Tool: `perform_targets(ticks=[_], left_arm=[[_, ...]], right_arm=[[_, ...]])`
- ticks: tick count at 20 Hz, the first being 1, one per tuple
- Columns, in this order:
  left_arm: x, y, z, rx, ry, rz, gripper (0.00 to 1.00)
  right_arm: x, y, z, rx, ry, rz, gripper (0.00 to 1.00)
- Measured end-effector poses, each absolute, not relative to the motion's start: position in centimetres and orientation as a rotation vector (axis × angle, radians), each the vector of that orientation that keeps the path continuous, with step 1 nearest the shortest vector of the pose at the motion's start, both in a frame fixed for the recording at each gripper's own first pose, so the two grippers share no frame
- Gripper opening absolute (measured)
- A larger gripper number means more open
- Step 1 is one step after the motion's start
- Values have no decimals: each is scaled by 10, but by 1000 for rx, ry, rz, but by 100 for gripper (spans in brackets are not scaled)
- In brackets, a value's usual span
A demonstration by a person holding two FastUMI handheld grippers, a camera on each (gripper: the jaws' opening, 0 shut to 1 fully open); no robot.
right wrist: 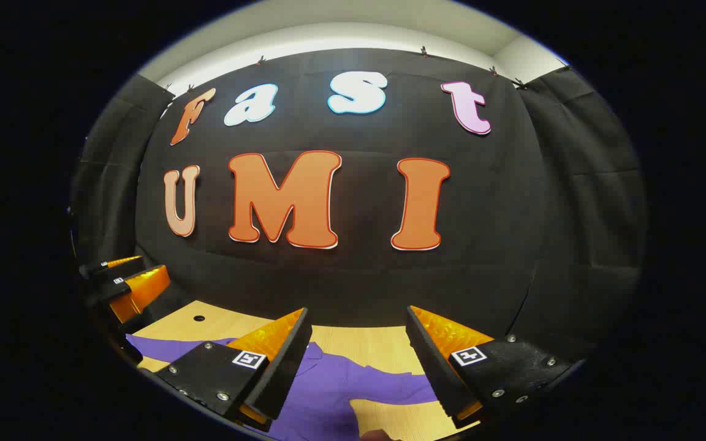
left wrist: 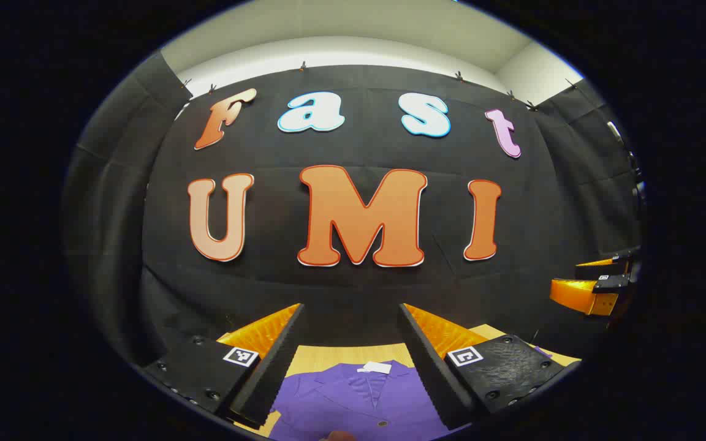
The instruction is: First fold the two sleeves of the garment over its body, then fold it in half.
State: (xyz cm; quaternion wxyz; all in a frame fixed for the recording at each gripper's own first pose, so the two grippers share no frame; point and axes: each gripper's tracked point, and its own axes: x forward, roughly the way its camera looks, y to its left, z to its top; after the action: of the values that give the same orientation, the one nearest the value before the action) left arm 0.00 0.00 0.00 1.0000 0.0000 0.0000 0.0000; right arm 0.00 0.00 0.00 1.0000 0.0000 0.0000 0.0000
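A purple garment (left wrist: 359, 398) lies flat on the wooden table (left wrist: 328, 354), collar and white neck label toward the wall. My left gripper (left wrist: 350, 309) hangs above its collar, open, with nothing between the fingers. In the right gripper view the same garment (right wrist: 334, 392) spreads across the table (right wrist: 383, 343), one sleeve reaching left and another reaching right. My right gripper (right wrist: 358, 312) is held above it, open and empty. Each view catches the other gripper at its edge: the right gripper (left wrist: 592, 288) at the right, the left gripper (right wrist: 126, 285) at the left.
The black cloth wall (left wrist: 353, 288) rises straight behind the table's far edge. A small round hole (right wrist: 198, 318) is set in the tabletop at the back left. Bare wood (right wrist: 408, 422) lies below the right sleeve.
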Motion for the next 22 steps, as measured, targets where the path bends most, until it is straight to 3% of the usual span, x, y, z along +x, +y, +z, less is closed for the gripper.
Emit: perform_targets(ticks=[13,22], left_arm=[[-30,2,6,36,-27,52,96],[-50,-1,10,54,-36,63,96]], right_arm=[[-17,19,-28,-11,27,67,94],[-10,-44,-78,-17,142,-55,94]])
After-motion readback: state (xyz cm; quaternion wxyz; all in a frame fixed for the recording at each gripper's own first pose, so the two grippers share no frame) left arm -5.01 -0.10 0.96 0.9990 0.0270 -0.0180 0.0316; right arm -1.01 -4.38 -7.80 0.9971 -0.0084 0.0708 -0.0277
